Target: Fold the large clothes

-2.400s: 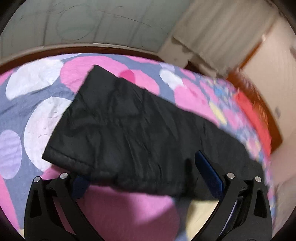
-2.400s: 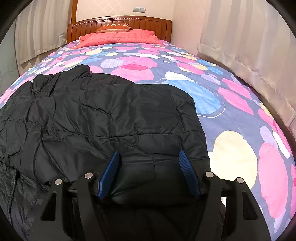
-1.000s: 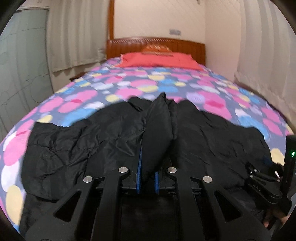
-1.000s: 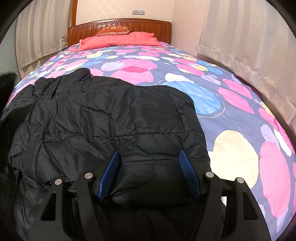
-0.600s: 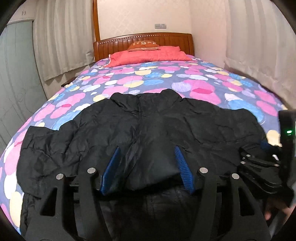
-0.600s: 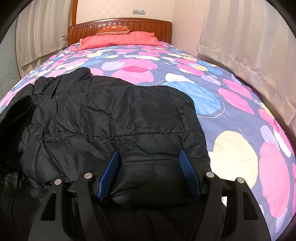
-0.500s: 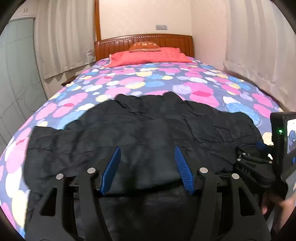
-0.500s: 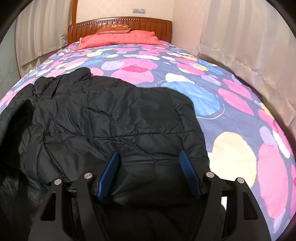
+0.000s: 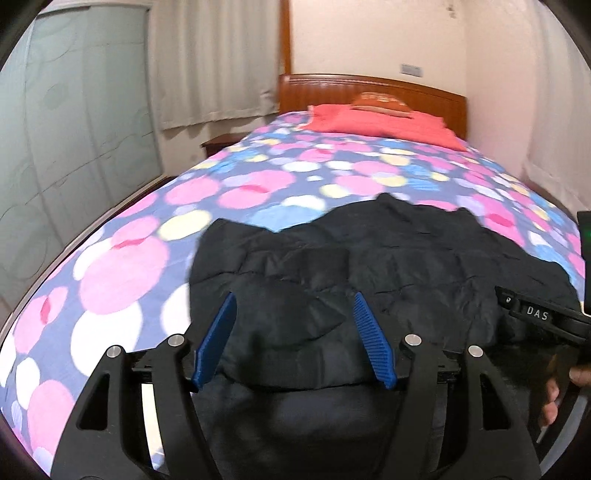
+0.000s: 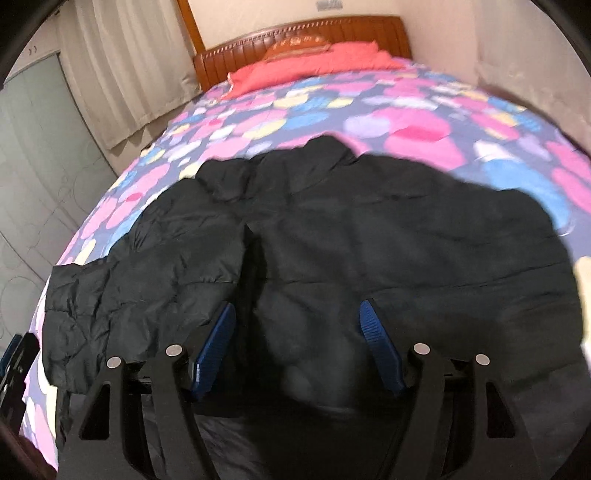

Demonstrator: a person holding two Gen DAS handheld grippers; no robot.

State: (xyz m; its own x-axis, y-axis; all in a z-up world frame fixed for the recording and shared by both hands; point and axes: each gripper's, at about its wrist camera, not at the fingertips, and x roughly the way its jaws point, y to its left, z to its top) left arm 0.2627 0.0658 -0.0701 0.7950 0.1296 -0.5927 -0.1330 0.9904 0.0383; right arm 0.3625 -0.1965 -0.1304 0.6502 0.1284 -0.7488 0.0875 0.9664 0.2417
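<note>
Black jacket [image 9: 406, 266] lies spread on the bed [image 9: 122, 266], ahead of and under both tools

Left tool [image 9: 293, 341] opening, right tool [image 10: 295, 347] closing; neither grips, fabric only beneath. Risk: slick puffy fabric bunches or slips from a shallow pinch, skewing the fold

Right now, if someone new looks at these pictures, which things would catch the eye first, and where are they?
First the black puffer jacket, spread flat across the near end of the bed. Under it lies the bedspread, dotted with pink, blue and yellow circles, running back to a red pillow against the wooden headboard. Low in each view, blue-padded fingers stand apart over the jacket.
</note>
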